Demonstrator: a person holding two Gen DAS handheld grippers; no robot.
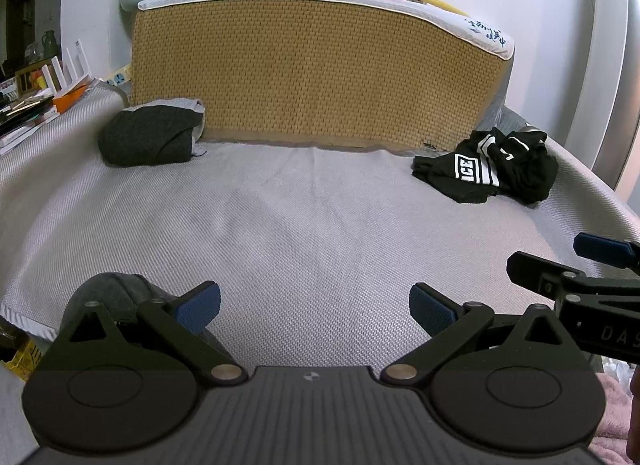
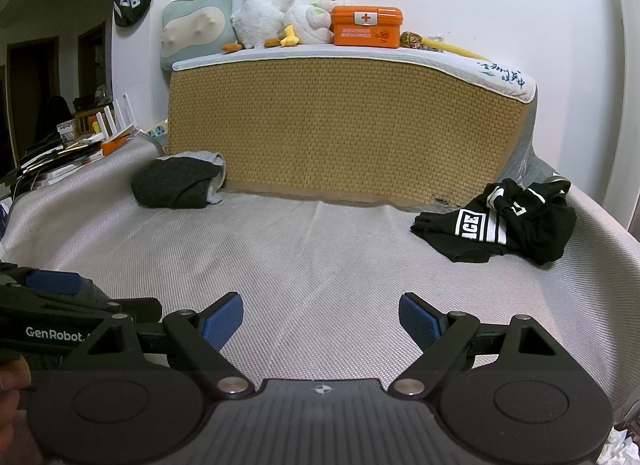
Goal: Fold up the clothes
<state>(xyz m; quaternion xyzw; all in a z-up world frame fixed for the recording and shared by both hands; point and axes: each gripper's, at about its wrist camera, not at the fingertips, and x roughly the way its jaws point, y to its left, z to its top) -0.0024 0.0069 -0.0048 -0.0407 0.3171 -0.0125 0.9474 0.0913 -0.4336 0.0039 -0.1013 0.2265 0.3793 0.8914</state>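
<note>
Left wrist view: the left tongs (image 1: 315, 307) hang spread over the grey woven bed cover (image 1: 312, 225), pinching nothing. Ahead and to their right, well apart, a crumpled black T-shirt with white lettering (image 1: 486, 171) lies on the cover near the rattan-faced mattress (image 1: 316, 73). Ahead to the left sits a folded dark grey garment (image 1: 150, 137). Just right of them the right tongs (image 2: 321, 321) are likewise spread wide and grip nothing; from these the T-shirt lies ahead-right. An orange first-aid box (image 2: 366, 26) tops the mattress.
</note>
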